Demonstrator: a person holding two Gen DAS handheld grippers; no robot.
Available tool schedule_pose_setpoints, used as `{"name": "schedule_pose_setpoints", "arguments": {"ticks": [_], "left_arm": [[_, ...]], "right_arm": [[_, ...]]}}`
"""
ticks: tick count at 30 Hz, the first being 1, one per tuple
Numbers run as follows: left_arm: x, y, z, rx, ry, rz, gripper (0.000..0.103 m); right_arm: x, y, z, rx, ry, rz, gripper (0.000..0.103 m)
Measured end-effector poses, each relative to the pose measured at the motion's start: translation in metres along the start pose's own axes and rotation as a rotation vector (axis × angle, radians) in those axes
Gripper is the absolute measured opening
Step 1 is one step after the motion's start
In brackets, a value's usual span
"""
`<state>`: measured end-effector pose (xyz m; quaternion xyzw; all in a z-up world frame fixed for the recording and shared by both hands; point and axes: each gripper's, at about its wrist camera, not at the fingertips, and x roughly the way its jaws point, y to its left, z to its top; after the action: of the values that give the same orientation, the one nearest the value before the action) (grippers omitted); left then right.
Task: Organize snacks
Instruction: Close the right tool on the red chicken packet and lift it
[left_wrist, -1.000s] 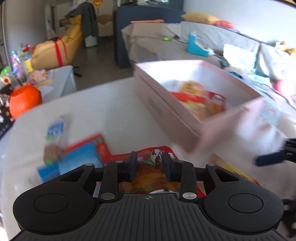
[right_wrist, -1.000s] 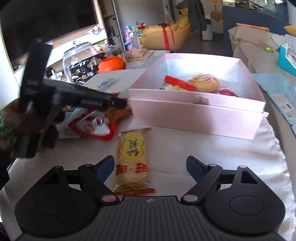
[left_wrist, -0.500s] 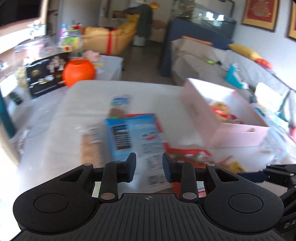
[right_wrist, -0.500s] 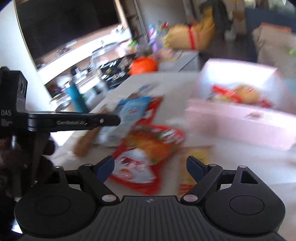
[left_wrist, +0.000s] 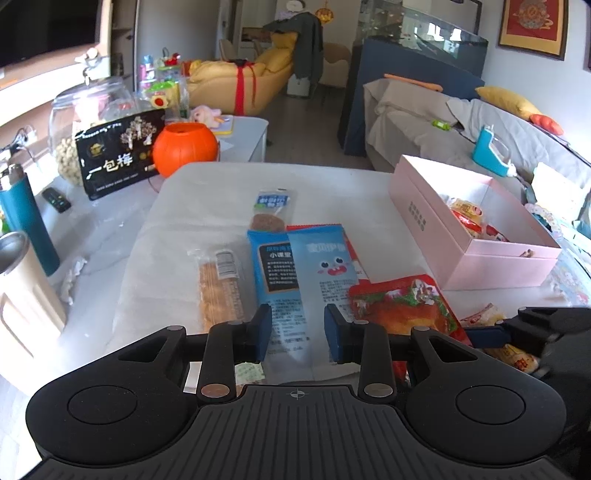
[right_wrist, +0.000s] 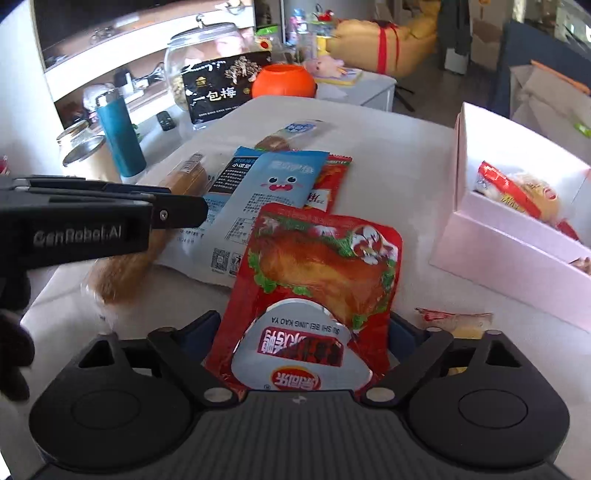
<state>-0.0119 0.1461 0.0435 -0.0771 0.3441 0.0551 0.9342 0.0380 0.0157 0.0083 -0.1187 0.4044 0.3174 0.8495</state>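
Several snack packs lie on the white cloth. My left gripper (left_wrist: 297, 332) hovers over the light-blue monster pack (left_wrist: 325, 266), its jaws a narrow gap apart and pressing on nothing. Left of that pack lie a darker blue pack (left_wrist: 273, 266) and a biscuit stick pack (left_wrist: 219, 291). The red roast-duck pack (right_wrist: 321, 266) lies flat between the fingers of my right gripper (right_wrist: 301, 328). Its jaws are closing, and the pads do not visibly press on the pack. The open pink box (right_wrist: 491, 251) at the right holds a few snacks. A yellow cracker pack (right_wrist: 458, 321) lies beside my right finger.
An orange pumpkin (left_wrist: 184, 147), a black bag (left_wrist: 118, 155), a glass jar (left_wrist: 92, 107), a teal bottle (left_wrist: 22, 218) and a steel cup (left_wrist: 18, 280) crowd the left side. A round cookie pack (left_wrist: 271, 210) lies farther back. A sofa (left_wrist: 424, 122) stands behind the box.
My left gripper swung left, from the red pack by the box to above the blue packs. My right gripper moved left off the yellow cracker pack and now straddles the red pack.
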Motion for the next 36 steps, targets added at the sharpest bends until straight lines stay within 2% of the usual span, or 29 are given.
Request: {"name": "schedule_pose_setpoints", "arguments": {"ticks": [1, 2, 3, 4, 6, 7, 8, 13, 15, 21, 22, 24, 27, 29, 31, 36], "left_arm": [[0.001, -0.002, 0.0, 0.003, 0.003, -0.005, 0.035], [0.001, -0.003, 0.0, 0.007, 0.005, -0.009, 0.035], [0.002, -0.005, -0.001, 0.012, 0.009, -0.016, 0.035], [0.003, -0.007, -0.001, 0.015, 0.014, -0.022, 0.035], [0.004, -0.011, -0.002, 0.022, 0.022, -0.035, 0.035], [0.004, -0.013, -0.003, 0.024, 0.025, -0.038, 0.035], [0.005, -0.014, -0.003, 0.027, 0.028, -0.041, 0.035], [0.007, -0.023, -0.004, 0.043, 0.045, -0.049, 0.035], [0.008, -0.026, -0.005, 0.05, 0.051, -0.054, 0.035], [0.009, -0.035, -0.007, 0.074, 0.065, -0.062, 0.035], [0.009, -0.035, -0.007, 0.076, 0.067, -0.061, 0.035], [0.009, -0.036, -0.007, 0.077, 0.069, -0.058, 0.035], [0.008, -0.033, -0.007, 0.072, 0.067, -0.051, 0.035], [0.006, -0.029, -0.006, 0.058, 0.052, -0.044, 0.035], [0.003, -0.023, -0.004, 0.04, 0.033, -0.036, 0.035], [-0.002, -0.005, -0.003, -0.02, -0.006, -0.02, 0.035]], "right_arm": [[-0.005, -0.006, 0.001, 0.008, -0.005, 0.013, 0.069], [-0.01, -0.011, 0.006, 0.011, -0.011, 0.024, 0.062], [-0.017, -0.015, 0.008, 0.011, -0.015, 0.033, 0.059], [-0.025, -0.02, 0.01, 0.009, -0.036, 0.033, 0.034], [-0.039, -0.027, 0.01, -0.016, -0.07, 0.013, 0.024], [-0.046, -0.032, 0.01, -0.018, -0.081, 0.01, 0.016], [-0.052, -0.038, 0.008, -0.021, -0.092, 0.004, 0.016], [-0.074, -0.07, -0.009, -0.005, -0.13, -0.074, 0.016], [-0.077, -0.081, -0.016, 0.02, -0.134, -0.102, 0.019], [-0.066, -0.097, -0.036, 0.117, -0.075, -0.066, 0.021], [-0.066, -0.096, -0.036, 0.125, -0.075, -0.049, 0.021], [-0.066, -0.093, -0.034, 0.149, -0.06, 0.049, 0.025], [-0.069, -0.076, -0.028, 0.113, -0.092, 0.107, 0.037], [-0.07, -0.064, -0.023, 0.093, -0.118, 0.119, 0.067], [-0.065, -0.054, -0.018, 0.107, -0.116, 0.146, 0.071], [-0.035, -0.034, -0.008, 0.163, -0.011, 0.207, 0.072]]}}
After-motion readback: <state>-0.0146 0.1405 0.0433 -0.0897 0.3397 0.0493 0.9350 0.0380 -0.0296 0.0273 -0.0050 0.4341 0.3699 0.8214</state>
